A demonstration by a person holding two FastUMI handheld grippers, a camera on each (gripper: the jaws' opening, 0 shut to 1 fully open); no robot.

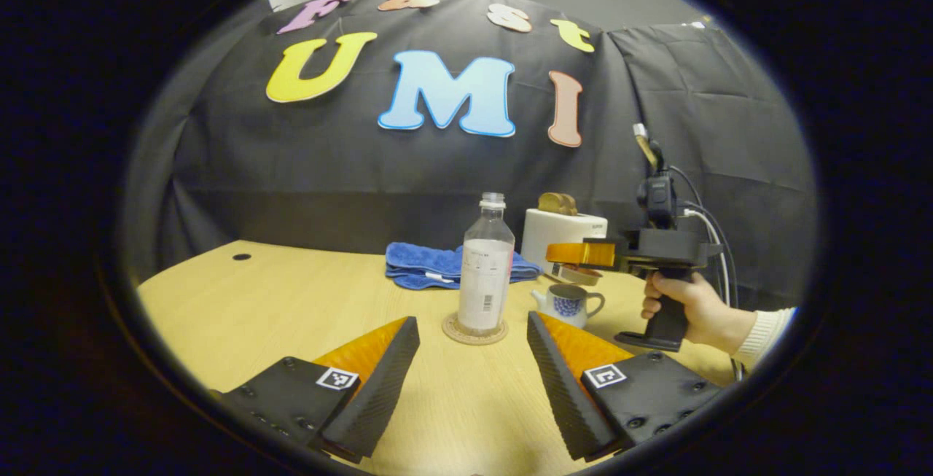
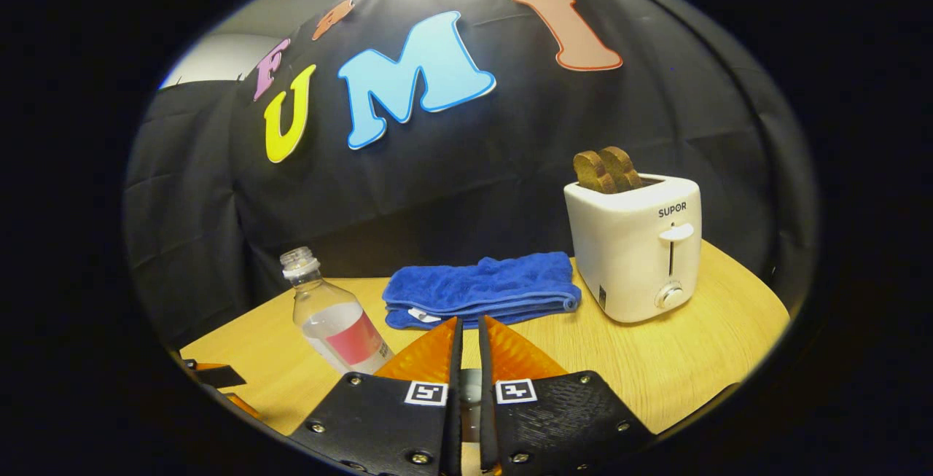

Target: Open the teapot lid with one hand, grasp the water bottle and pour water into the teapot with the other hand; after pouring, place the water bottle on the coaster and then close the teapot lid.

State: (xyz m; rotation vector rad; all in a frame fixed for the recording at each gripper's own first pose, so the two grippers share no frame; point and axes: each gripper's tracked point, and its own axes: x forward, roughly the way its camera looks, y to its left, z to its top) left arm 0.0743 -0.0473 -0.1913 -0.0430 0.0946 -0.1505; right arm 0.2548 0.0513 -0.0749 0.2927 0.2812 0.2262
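Now the spread-fingered left gripper faces the upright clear plastic water bottle dead ahead, while the right gripper, closed on the teapot lid, hovers above the teapot.

- Water bottle: clear plastic, uncapped, upright on the coaster (a round woven mat).
- Teapot: small, white with blue pattern, just right of the bottle.
- Teapot lid: raised just above the pot.

Bare table left of the bottle; teapot, towel seemingly crowd its right.
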